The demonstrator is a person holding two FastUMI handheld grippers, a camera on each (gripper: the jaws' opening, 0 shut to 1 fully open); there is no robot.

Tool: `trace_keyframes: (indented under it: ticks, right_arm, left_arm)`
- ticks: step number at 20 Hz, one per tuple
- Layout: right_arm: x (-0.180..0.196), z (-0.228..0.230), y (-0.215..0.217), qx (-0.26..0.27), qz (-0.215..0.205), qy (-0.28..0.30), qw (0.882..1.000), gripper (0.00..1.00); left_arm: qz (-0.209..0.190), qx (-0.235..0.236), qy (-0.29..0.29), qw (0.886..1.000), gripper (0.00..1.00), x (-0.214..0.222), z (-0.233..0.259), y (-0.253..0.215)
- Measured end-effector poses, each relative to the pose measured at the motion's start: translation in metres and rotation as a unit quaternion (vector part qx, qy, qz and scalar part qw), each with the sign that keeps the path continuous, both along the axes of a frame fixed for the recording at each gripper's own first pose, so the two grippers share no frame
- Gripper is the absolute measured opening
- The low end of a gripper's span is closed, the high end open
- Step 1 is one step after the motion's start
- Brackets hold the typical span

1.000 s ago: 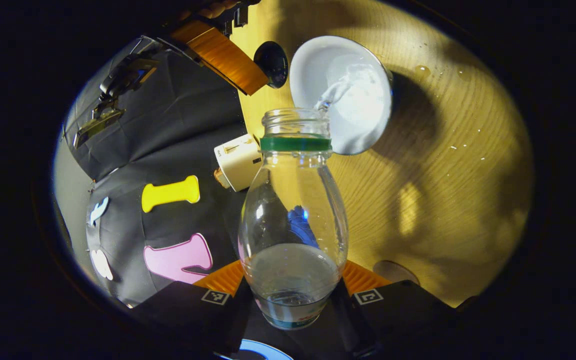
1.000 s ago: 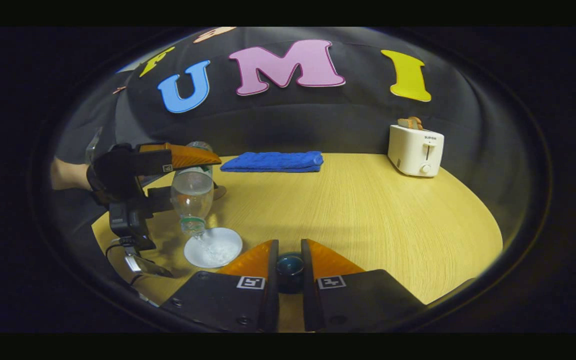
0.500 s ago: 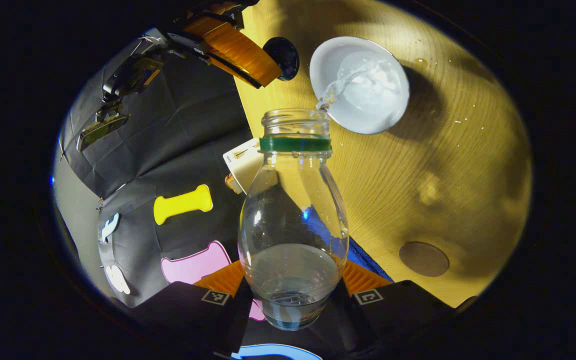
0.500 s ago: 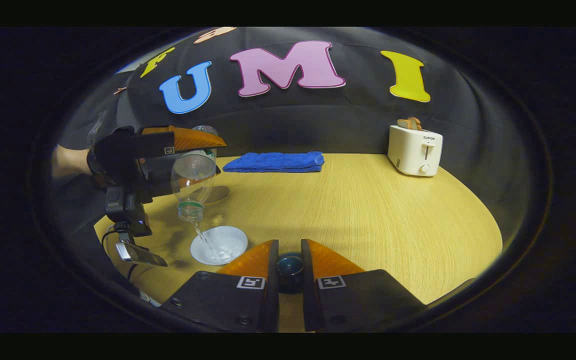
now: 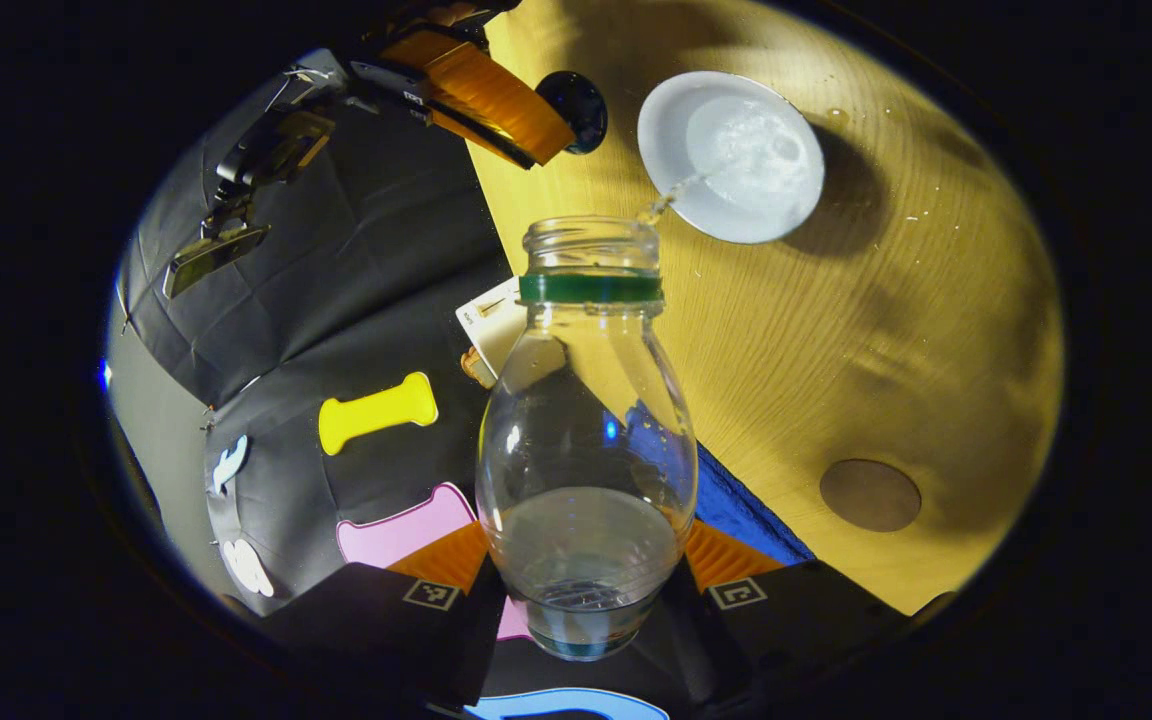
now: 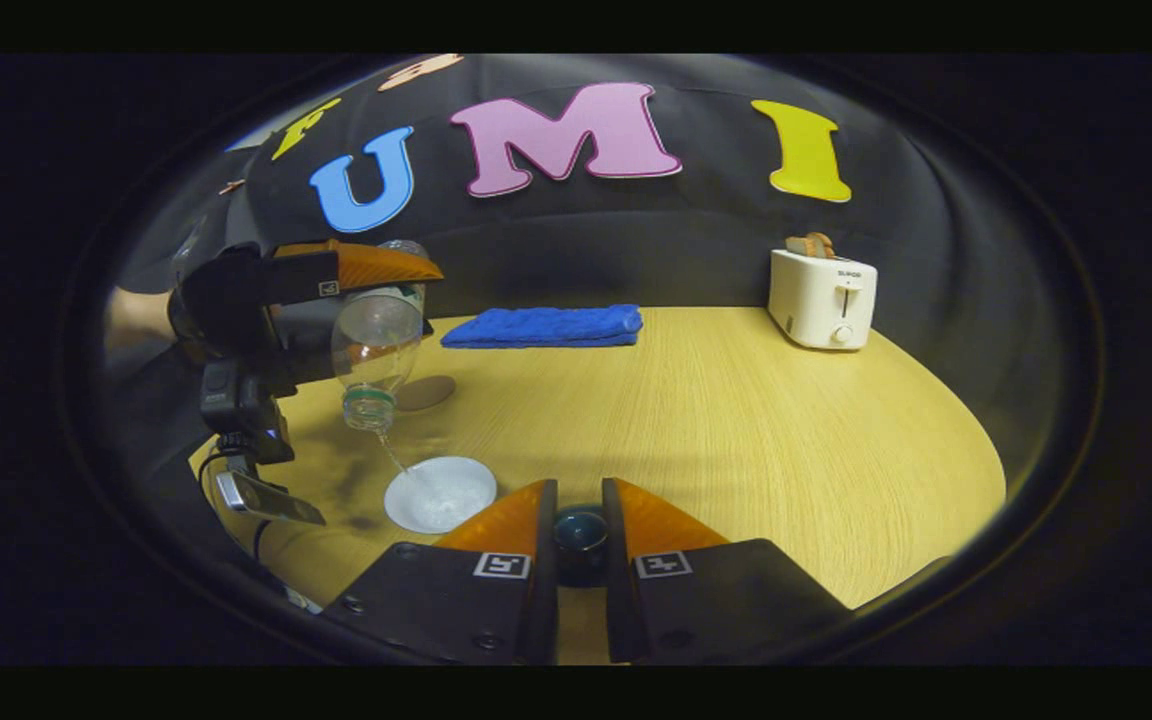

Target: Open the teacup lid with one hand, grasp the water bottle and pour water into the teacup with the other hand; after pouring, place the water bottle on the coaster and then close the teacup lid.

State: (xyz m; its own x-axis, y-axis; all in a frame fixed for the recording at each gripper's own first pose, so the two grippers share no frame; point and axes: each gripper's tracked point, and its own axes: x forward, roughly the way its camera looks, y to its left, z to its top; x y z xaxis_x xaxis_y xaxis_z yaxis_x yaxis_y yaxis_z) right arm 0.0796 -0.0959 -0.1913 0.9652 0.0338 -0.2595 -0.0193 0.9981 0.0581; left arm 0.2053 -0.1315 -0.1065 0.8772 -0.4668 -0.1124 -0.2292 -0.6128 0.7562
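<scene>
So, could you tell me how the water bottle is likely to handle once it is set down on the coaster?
The water bottle looks nearly empty, so probably light. It is tall with a narrow neck, so it may tip if nudged on the small coaster. Droplets on the table suggest its clear wall could be wet and slippery.

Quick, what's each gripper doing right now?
Left gripper: closed on the water bottle, pouring.
Right gripper: closed on the teacup lid.

A staged booth set up like a small kitchen corner: a round wooden counter (image 6: pixel 736 420) stands against a black cloth wall (image 6: pixel 636 250), and on it sit a white toaster (image 6: pixel 822 298) with bread in its slots and a folded blue towel (image 6: pixel 542 326).
</scene>
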Motion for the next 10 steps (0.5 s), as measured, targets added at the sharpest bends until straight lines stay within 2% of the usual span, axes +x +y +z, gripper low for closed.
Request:
trace_keyframes:
  ticks: [1,2,3,5,6,7,9,10]
  right_arm:
    - [0.0008,0.0001,-0.0005,0.001,-0.001,0.000,1.000,0.23]
    - [0.0003,0.0012,-0.0010,0.002,-0.003,0.000,1.000,0.19]
    - [0.0002,0.0021,-0.0016,0.003,-0.004,-0.001,1.000,0.23]
    - [0.0017,0.0035,-0.0034,0.001,-0.006,-0.004,1.000,0.23]
    - [0.0017,0.0044,-0.0047,0.000,-0.006,-0.004,1.000,0.19]
    - [0.0009,0.0042,-0.0049,-0.001,-0.007,-0.004,1.000,0.23]
    - [0.0013,0.0041,-0.0063,0.000,-0.008,-0.004,1.000,0.23]
    - [0.0009,0.0050,-0.0070,0.000,-0.008,-0.004,1.000,0.19]
  left_arm:
    - [-0.001,0.001,0.000,1.000,0.75,-0.0002,0.0016,-0.0001]
    - [-0.003,0.001,0.001,1.000,0.75,-0.0008,0.0009,-0.0002]
    - [-0.005,0.002,0.001,1.000,0.75,-0.0005,0.0012,-0.0006]
    - [-0.009,0.005,0.000,1.000,0.75,-0.0006,0.0017,-0.0032]
    - [-0.008,0.007,0.000,1.000,0.75,-0.0002,0.0010,-0.0036]
    - [-0.008,0.010,0.001,1.000,0.75,0.0009,0.0012,-0.0043]
    - [-0.005,0.016,0.003,1.000,0.75,0.0030,-0.0001,-0.0071]
    - [-0.005,0.017,0.004,1.000,0.75,0.0024,-0.0003,-0.0080]
